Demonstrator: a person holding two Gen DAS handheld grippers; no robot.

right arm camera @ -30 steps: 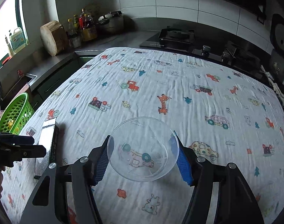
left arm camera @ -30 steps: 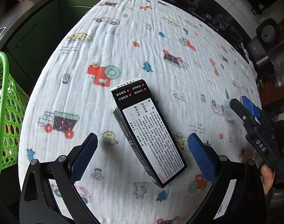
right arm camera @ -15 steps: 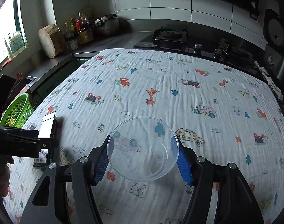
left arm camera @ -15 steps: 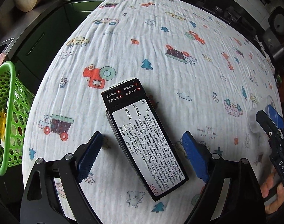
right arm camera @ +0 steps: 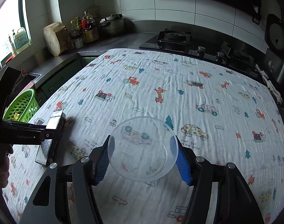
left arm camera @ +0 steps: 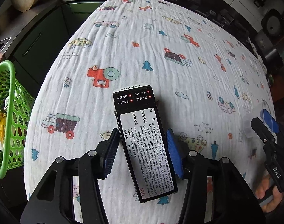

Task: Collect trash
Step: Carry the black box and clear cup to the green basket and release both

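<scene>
A long black box (left arm camera: 143,140) with a white printed label lies on the patterned cloth. My left gripper (left arm camera: 142,153) has closed around it, both blue pads against its long sides. The box also shows in the right wrist view (right arm camera: 52,136), with the left gripper (right arm camera: 39,135) over it. My right gripper (right arm camera: 142,160) is shut on a clear round plastic lid (right arm camera: 142,148) and holds it above the cloth. The right gripper shows at the right edge of the left wrist view (left arm camera: 267,130).
A green perforated basket (left arm camera: 3,115) with yellow wrappers inside stands off the table's left edge; it also shows in the right wrist view (right arm camera: 22,106). A counter with bottles, a wooden block (right arm camera: 56,38) and a gas stove (right arm camera: 173,38) lies beyond the table.
My left gripper moved forward over the black box and its jaws closed from wide open onto the box's sides. My right gripper kept the clear lid and shifted slightly.
</scene>
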